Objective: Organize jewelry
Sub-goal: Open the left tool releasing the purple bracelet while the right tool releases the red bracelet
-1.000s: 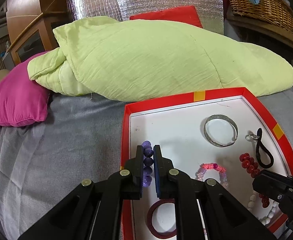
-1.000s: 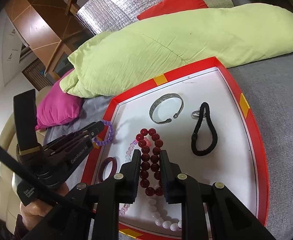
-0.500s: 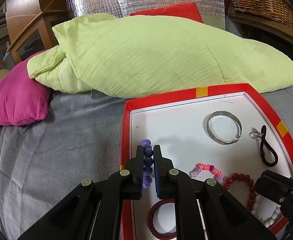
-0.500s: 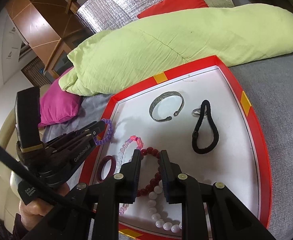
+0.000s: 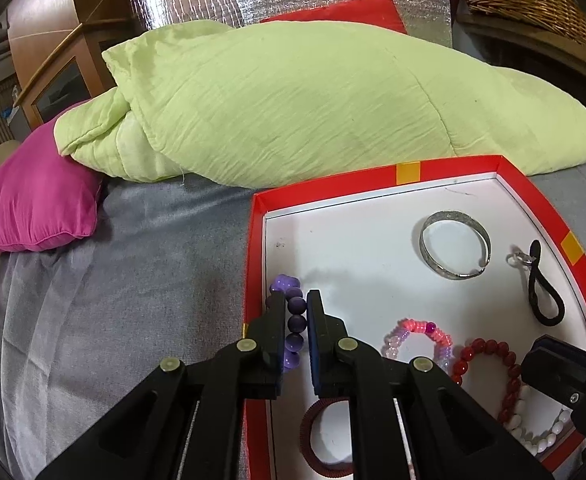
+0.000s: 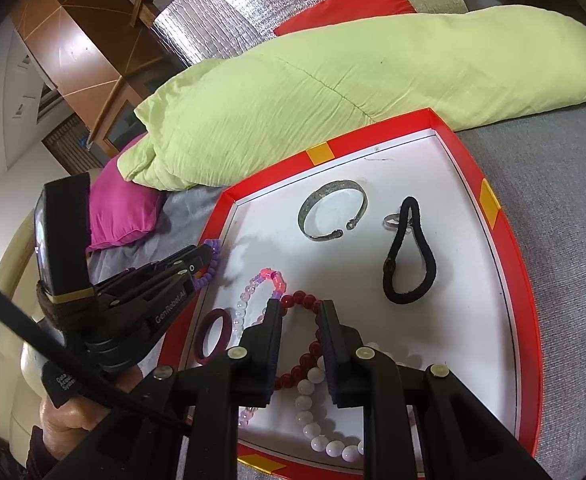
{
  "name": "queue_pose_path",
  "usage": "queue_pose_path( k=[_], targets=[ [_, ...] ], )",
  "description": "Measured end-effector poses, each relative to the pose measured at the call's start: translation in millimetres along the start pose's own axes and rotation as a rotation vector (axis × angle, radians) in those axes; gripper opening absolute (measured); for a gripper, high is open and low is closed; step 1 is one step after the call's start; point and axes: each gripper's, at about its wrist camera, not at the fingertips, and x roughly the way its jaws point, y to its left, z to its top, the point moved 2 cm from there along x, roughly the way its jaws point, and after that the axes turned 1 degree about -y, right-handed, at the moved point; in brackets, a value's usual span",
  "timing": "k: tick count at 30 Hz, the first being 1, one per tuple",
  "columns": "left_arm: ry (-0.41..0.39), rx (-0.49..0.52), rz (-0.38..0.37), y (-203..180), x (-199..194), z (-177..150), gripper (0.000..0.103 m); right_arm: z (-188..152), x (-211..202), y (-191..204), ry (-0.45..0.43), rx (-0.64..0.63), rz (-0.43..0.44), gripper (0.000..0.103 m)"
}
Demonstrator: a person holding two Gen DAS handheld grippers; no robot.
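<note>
The jewelry sits in a red-rimmed tray (image 5: 409, 172) with a white floor, laid on a grey bedspread (image 5: 133, 280) in front of a pale green quilt (image 5: 313, 100).

Toward the tray's far edge, a silver cuff bangle (image 5: 455, 249) and a black hair tie (image 5: 543, 292) with a small metal ring (image 6: 392, 221) lie well apart from each other and from the rest, so that part looks sorted already.

Near the tray's near edge things are still bunched. A pink and clear bead bracelet (image 6: 259, 292), a dark red bead bracelet (image 6: 307, 344) and a white bead bracelet (image 6: 313, 412) overlap or touch, and a maroon ring bangle (image 6: 212, 336) lies beside them toward the near left corner.

The left gripper (image 5: 296, 316) has its jaws nearly closed on a purple bead bracelet (image 5: 295, 312), held at the tray's left edge (part of it hangs over the rim, as the right wrist view shows). The right gripper (image 6: 300, 314) hovers over the bunched strands with its jaws narrow; the dark red beads run in the gap between them, but the pads do not seem to press on any bead, so it looks empty.

As a judgement, the task is perhaps midway: two pieces are laid out, one is in hand and awaits a spot, and the tangled group in front remains to be separated.
</note>
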Motion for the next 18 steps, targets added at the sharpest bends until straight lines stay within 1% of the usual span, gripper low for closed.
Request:
queue_pose_path(
  k=[1,3,4,6,9,11,12,18],
  targets=[
    [0.004,0.001,-0.001,-0.5,-0.2,-0.2,0.013,0.0,-0.4,0.1,-0.002,0.0,-0.001,0.022],
    [0.005,0.0,0.001,-1.1,-1.9,-0.8,0.027,0.2,-1.5,0.3,-0.004,-0.002,-0.002,0.022],
    [0.002,0.001,0.006,-1.4,-3.1,-1.0,0.031,0.6,-2.2,0.5,-0.005,-0.001,-0.002,0.022],
    [-0.006,0.007,0.019,-2.0,-5.3,-0.8,0.046,1.8,-4.3,0.1,-0.011,0.0,-0.004,0.022],
    [-0.02,0.015,0.03,-3.2,-10.8,-0.1,0.057,3.4,-8.2,-1.1,-0.02,0.008,-0.006,0.022],
    [-0.021,0.015,0.027,-4.2,-14.5,0.6,0.063,4.5,-10.3,-1.6,-0.022,0.012,-0.01,0.022],
    [-0.021,0.014,0.025,-4.6,-16.3,0.7,0.063,5.0,-11.4,-2.5,-0.019,0.017,-0.014,0.022],
    [-0.008,0.02,0.027,-8.6,-25.1,0.3,0.064,6.6,-16.5,-8.3,-0.008,0.041,-0.028,0.024]
  ],
)
